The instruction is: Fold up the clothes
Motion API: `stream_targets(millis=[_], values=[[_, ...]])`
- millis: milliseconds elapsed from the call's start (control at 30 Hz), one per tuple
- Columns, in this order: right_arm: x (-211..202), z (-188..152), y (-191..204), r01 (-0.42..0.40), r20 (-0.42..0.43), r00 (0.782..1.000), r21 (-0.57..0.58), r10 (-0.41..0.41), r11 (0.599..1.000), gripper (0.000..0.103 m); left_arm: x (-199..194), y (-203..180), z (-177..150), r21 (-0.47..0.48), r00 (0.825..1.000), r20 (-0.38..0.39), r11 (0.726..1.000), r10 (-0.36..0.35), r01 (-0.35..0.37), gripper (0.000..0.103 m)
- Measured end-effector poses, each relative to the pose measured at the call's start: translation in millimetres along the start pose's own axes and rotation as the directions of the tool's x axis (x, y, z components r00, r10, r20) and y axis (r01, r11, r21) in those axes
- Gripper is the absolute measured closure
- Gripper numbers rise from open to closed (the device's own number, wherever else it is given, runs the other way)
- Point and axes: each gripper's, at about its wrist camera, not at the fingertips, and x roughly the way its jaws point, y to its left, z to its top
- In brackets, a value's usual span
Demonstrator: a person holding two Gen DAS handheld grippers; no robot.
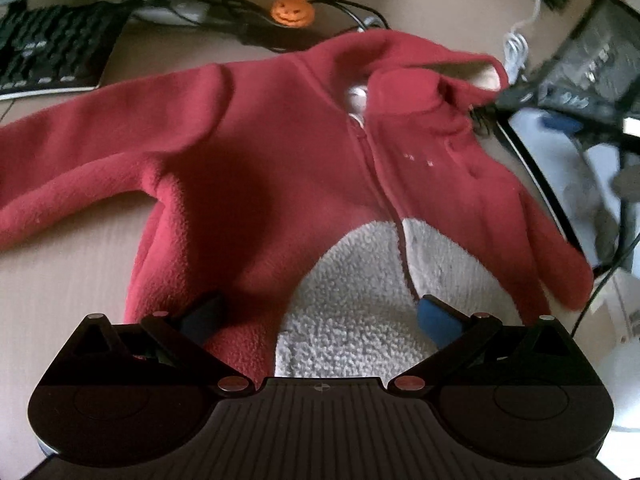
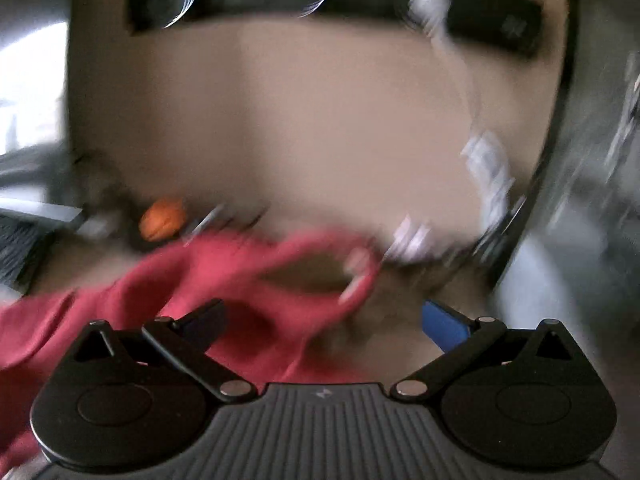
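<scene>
The red hoodie (image 1: pixel 260 168) lies spread face up on the tan desk (image 1: pixel 60 280), zipper (image 1: pixel 380 184) closed down its front, with a white fleecy patch (image 1: pixel 352 292) at the belly. The left gripper (image 1: pixel 320 316) hangs just above the lower part of the garment, its two fingers spread wide: the dark left pad (image 1: pixel 204 316) sits over red fleece, the blue right pad (image 1: pixel 434 320) over the white patch beside the zipper. Nothing is pinched between them. One sleeve (image 1: pixel 80 168) stretches out to the left across the desk; the other sleeve (image 1: pixel 532 224) runs down to the right, close to the edge of a black-framed tray (image 1: pixel 532 176). The hood (image 1: pixel 420 72) is folded over near the top.

Beyond the hoodie sit a keyboard (image 1: pixel 52 48), an orange pumpkin toy (image 1: pixel 291 11) and dark cables (image 1: pixel 344 4). What the tray on the right holds is too blurred to tell.

The right wrist view is badly smeared. The right gripper (image 2: pixel 324 320) is also wide open and empty; its left finger (image 2: pixel 204 320) overlaps red cloth (image 2: pixel 240 280), its blue finger (image 2: pixel 444 324) is over bare desk. The pumpkin (image 2: pixel 162 219) shows as an orange smudge behind the cloth.
</scene>
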Motion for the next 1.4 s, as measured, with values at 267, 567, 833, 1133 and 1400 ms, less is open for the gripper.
stream_targets(millis=[267,567,833,1133,1400], values=[[89,21,-3,0.156,-0.089,0.984,-0.010,-0.156,0.988,0.000,-1,-2,2,-0.051,1.000,-0.005,0.998,0.021,-0.021,0.000],[-37,108,34,-0.027,0.550,0.835,0.060,-0.010,0.998,0.000,-1,-2,0,-0.078,0.999,0.008,0.996,0.033,-0.033,0.000],[29,62,43,-0.035,0.074,0.996,-0.073,0.041,0.997,0.000,0,0,0,-0.104,0.999,0.029,0.994,0.024,-0.021,0.000],[76,31,25,0.139,-0.107,0.981,-0.183,-0.160,0.973,0.000,2,0,-1,-0.096,0.998,0.048,0.995,0.030,-0.025,0.000],[85,8,12,0.296,-0.005,0.954,-0.140,-0.299,0.945,0.000,2,-3,-1,-0.076,0.998,0.039,0.996,0.049,-0.046,0.000]])
